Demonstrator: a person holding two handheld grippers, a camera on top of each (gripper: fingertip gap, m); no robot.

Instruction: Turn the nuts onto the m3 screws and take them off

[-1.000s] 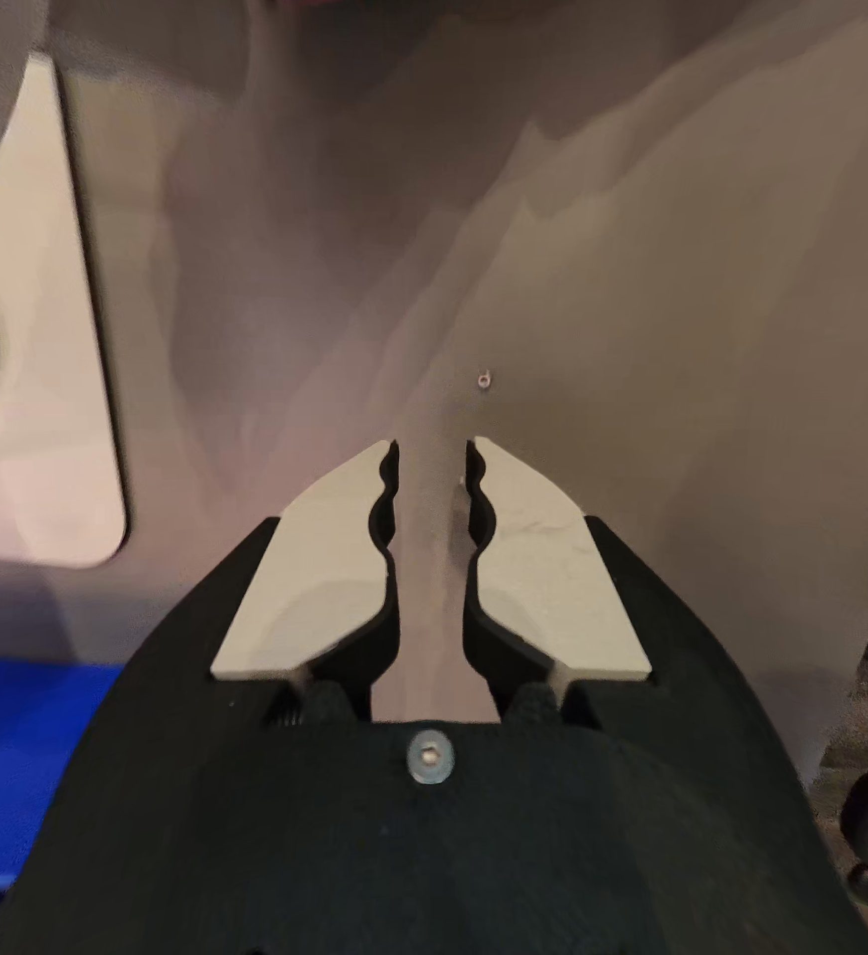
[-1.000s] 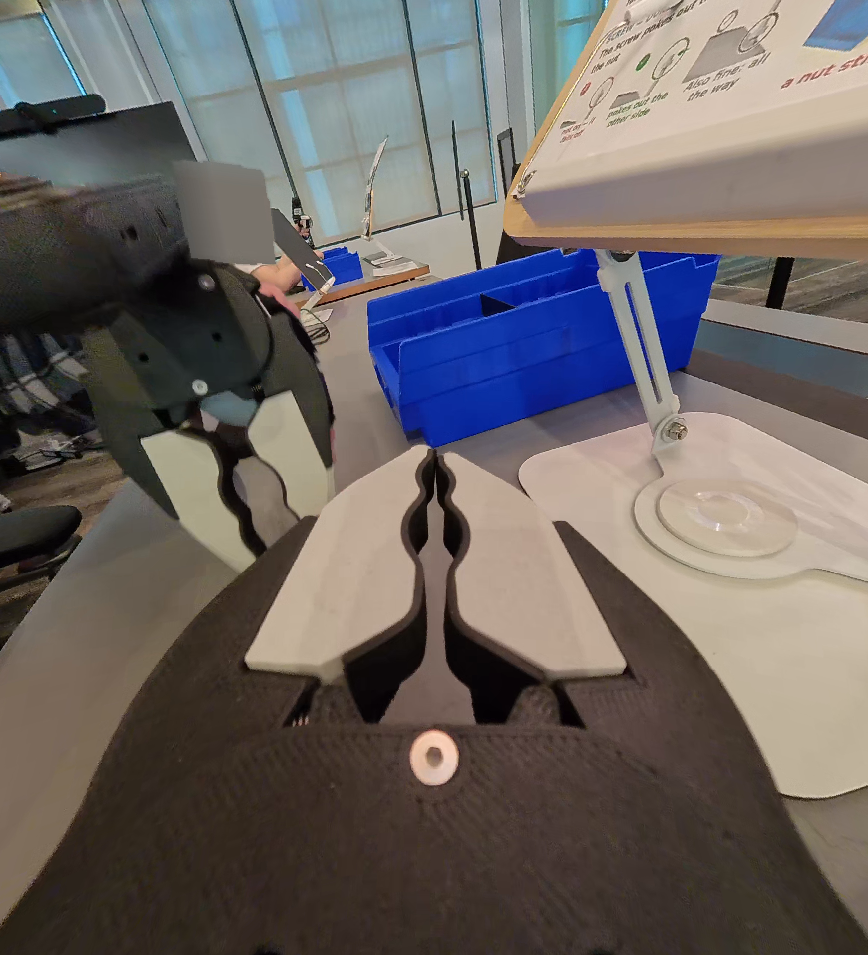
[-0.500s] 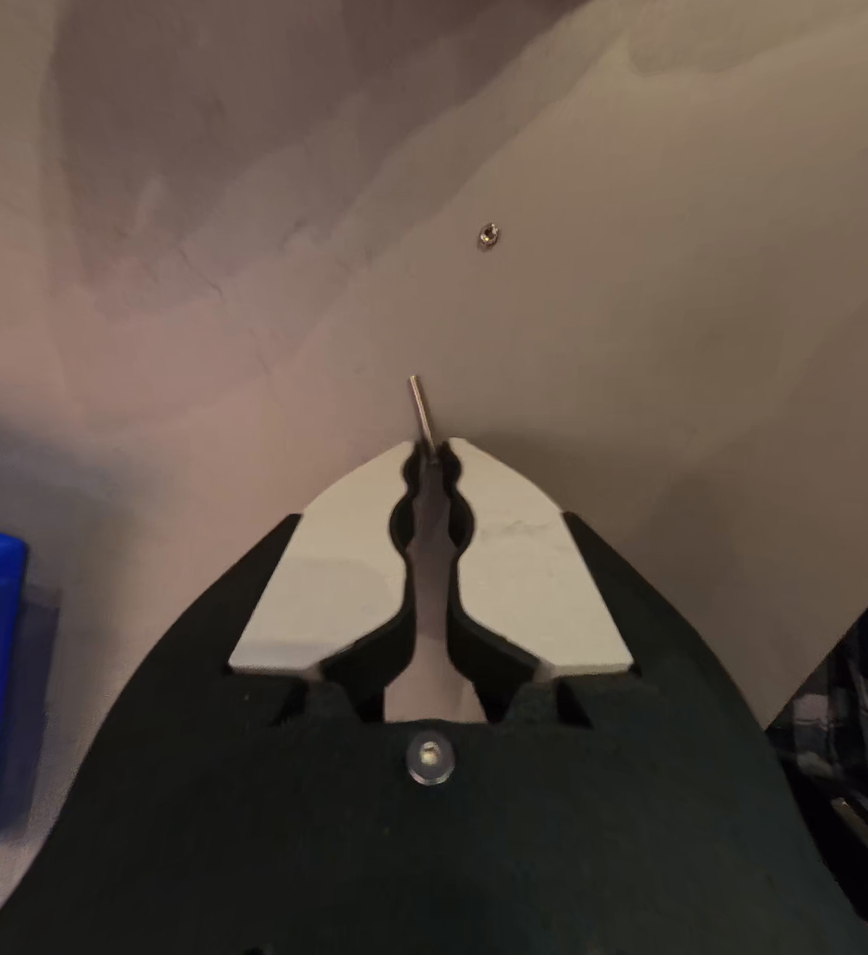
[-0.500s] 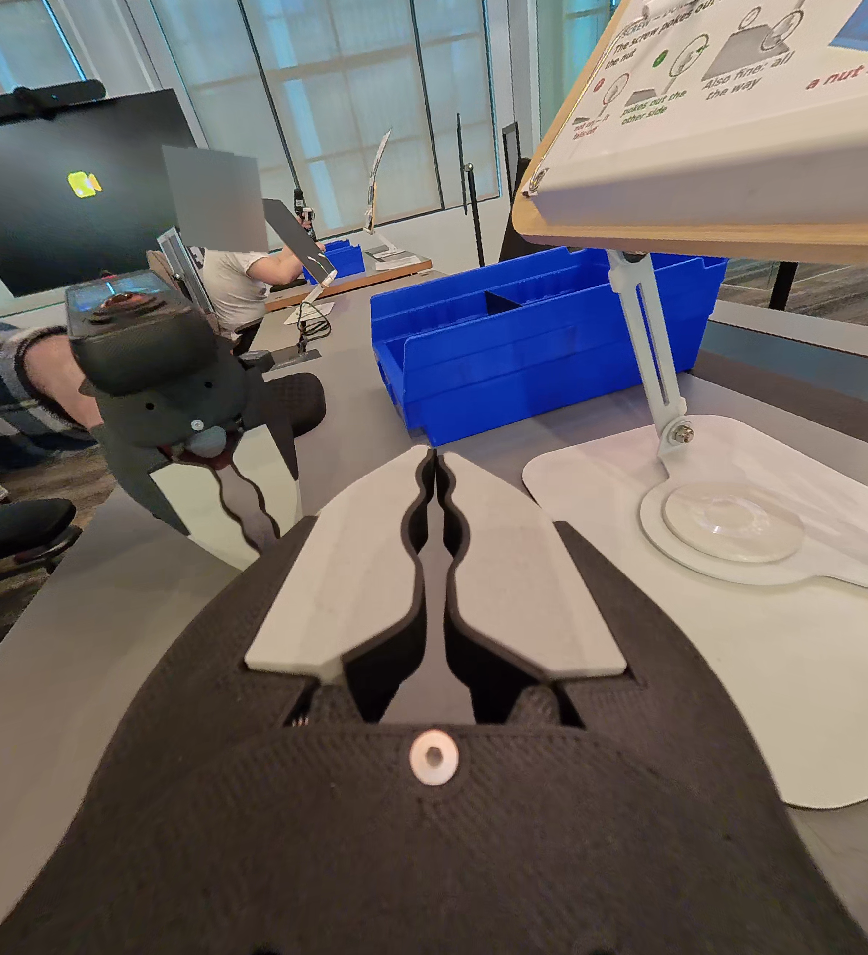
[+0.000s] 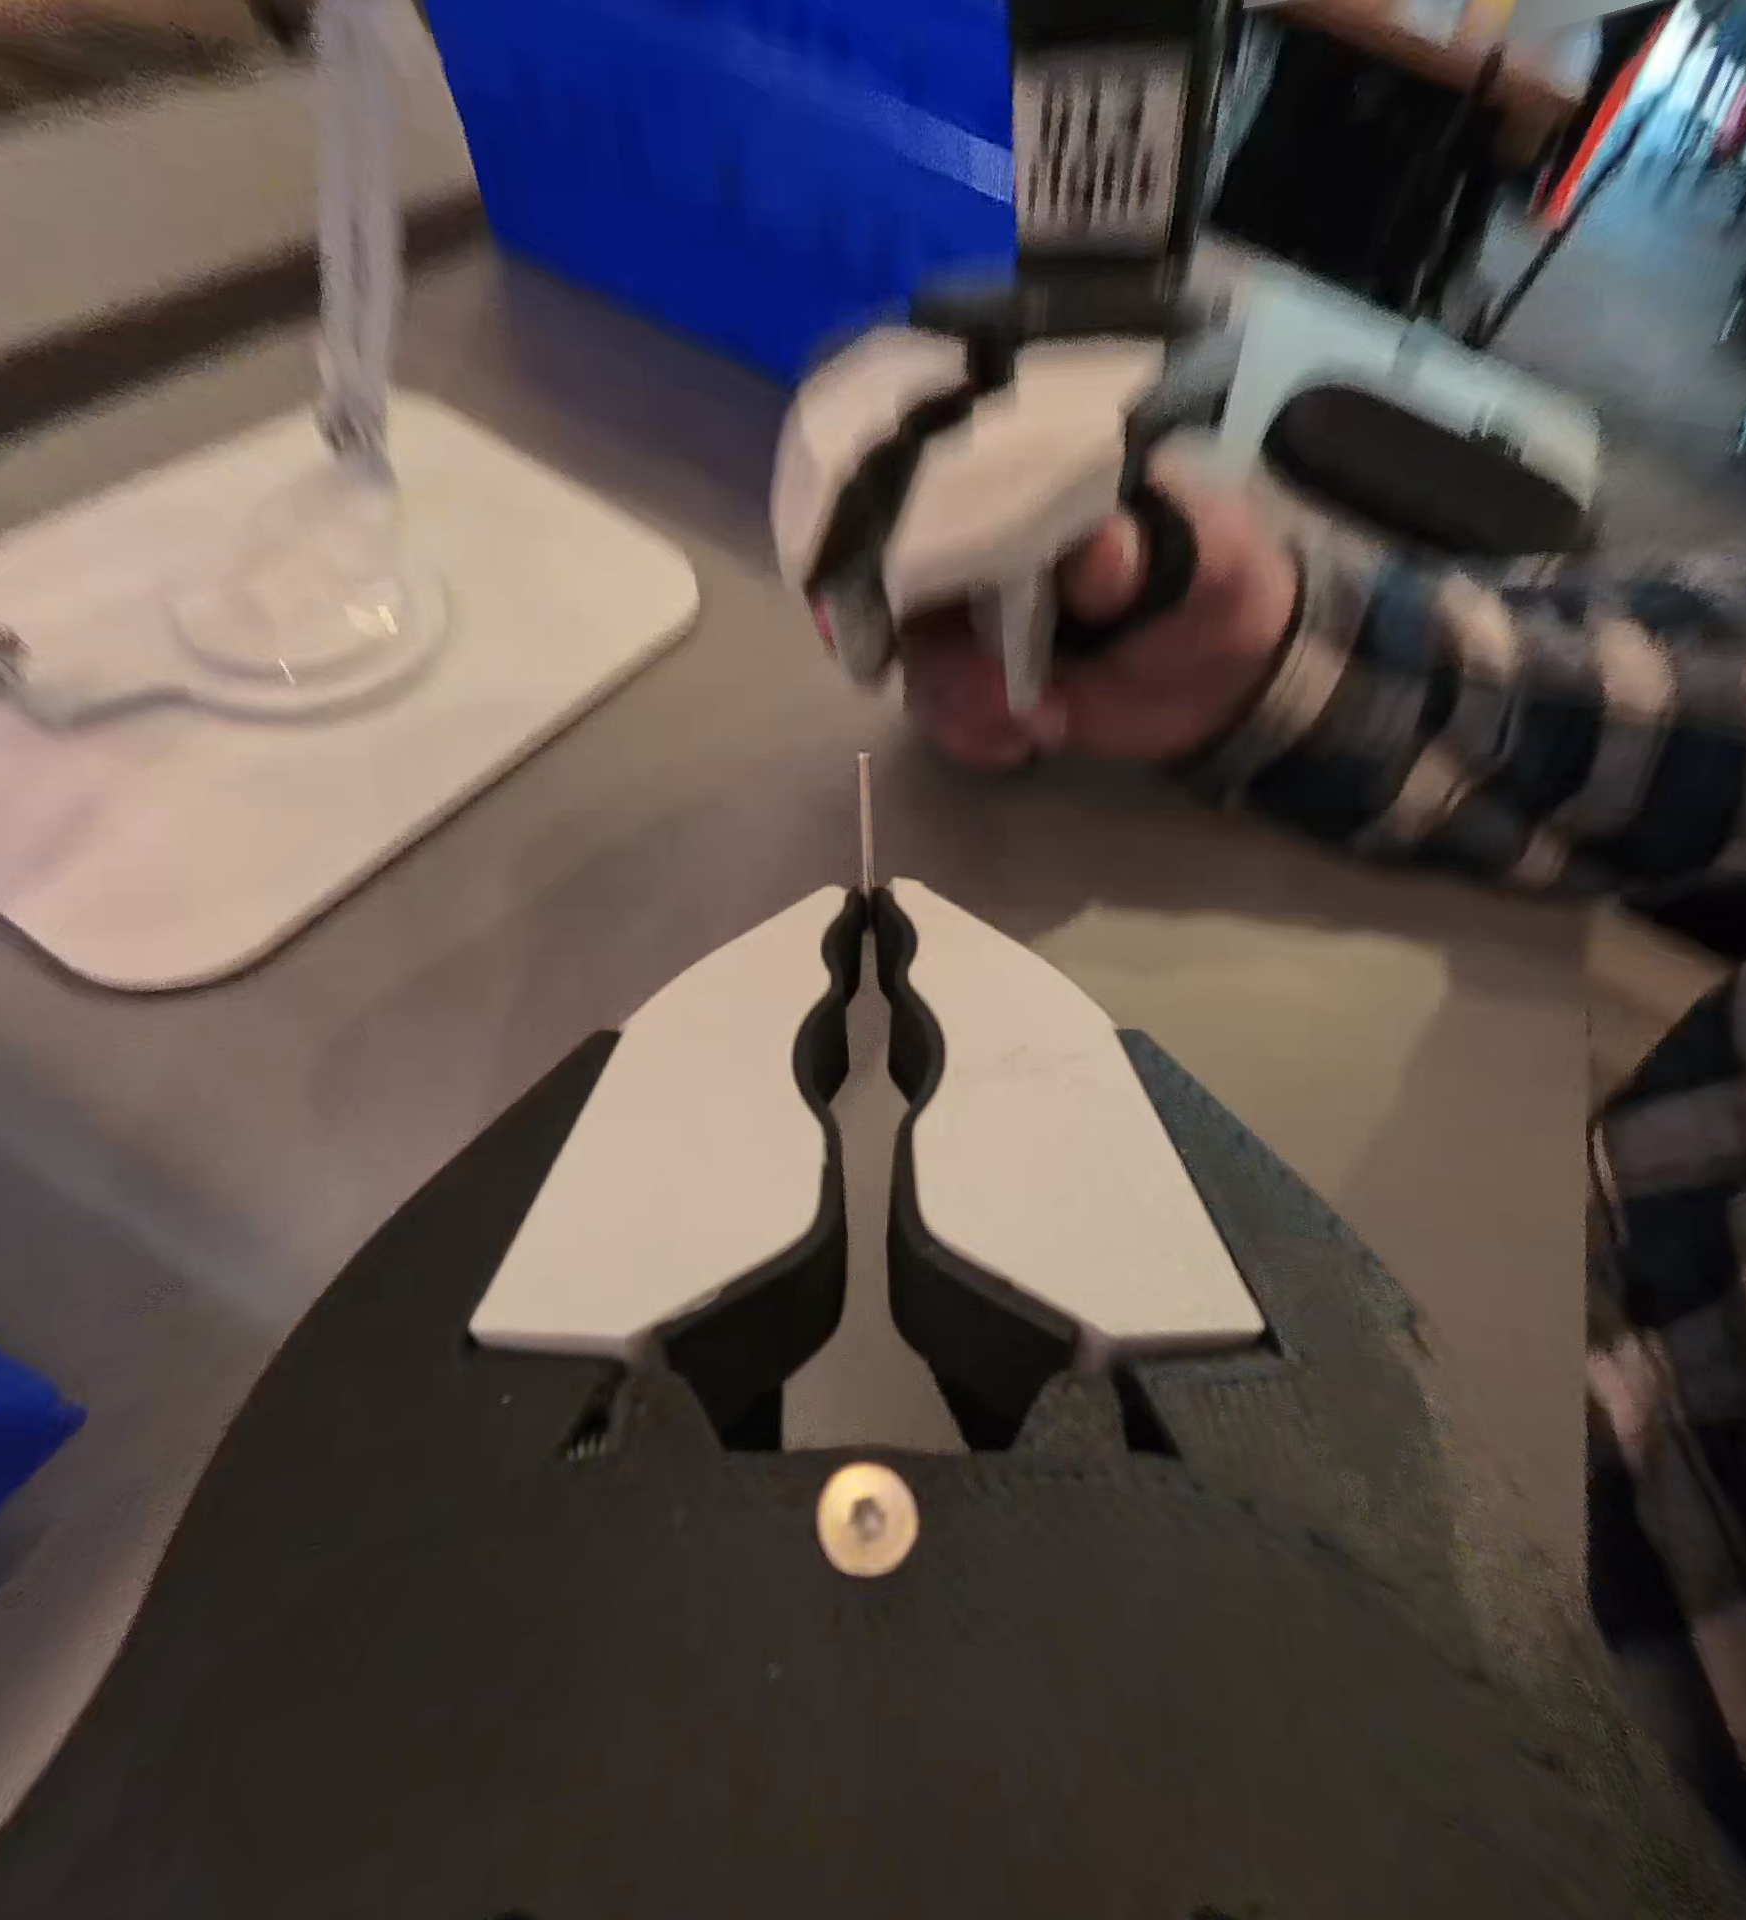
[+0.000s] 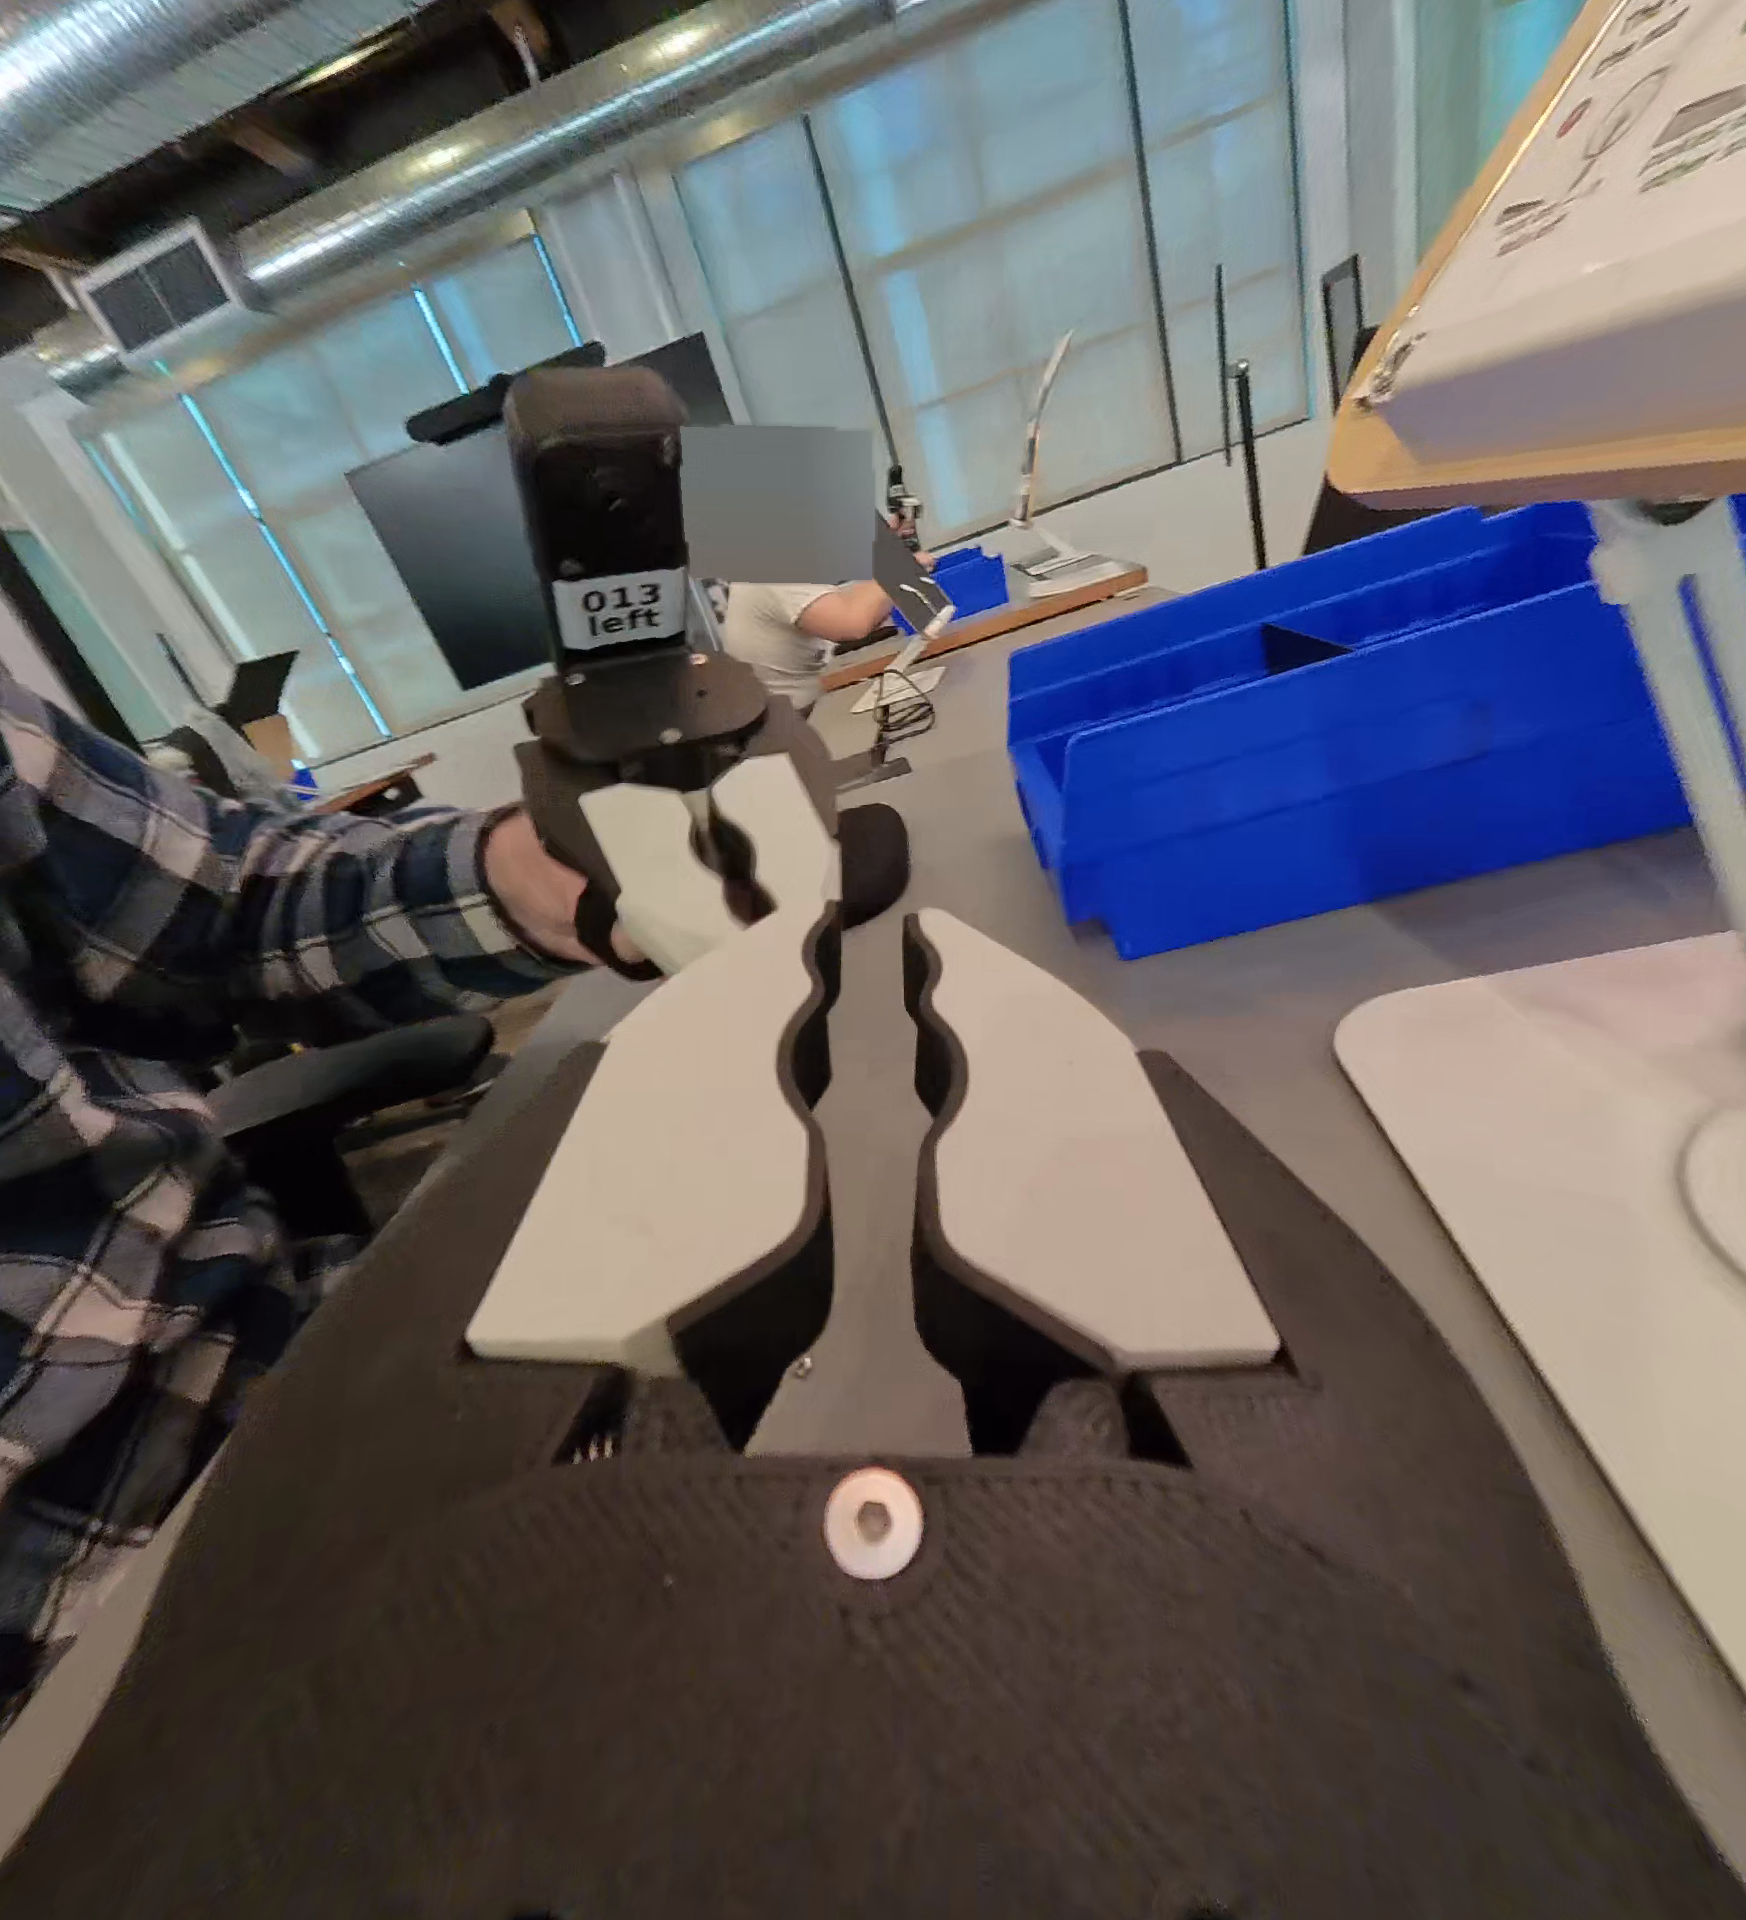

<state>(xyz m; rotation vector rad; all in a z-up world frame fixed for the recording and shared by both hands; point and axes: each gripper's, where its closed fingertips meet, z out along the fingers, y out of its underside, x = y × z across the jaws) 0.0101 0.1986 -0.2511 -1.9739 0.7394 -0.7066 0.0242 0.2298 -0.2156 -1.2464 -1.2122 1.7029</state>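
Lifted pin [image 5: 864, 821]; blue bin [image 6: 1368, 748] behind.

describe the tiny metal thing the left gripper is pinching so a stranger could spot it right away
Over the grey table, find the left gripper, whose white fingers meet at a point. From that closed tip a thin silver pin sticks straight out, toward the other gripper's hand. It is the only slim, bare metal rod among bulky white and blue things.

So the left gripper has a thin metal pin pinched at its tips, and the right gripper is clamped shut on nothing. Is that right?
Partly. The left gripper does pinch a thin metal pin at its tips. The right gripper holds nothing, but it is not shut: the right wrist view shows a clear gap between its fingers.
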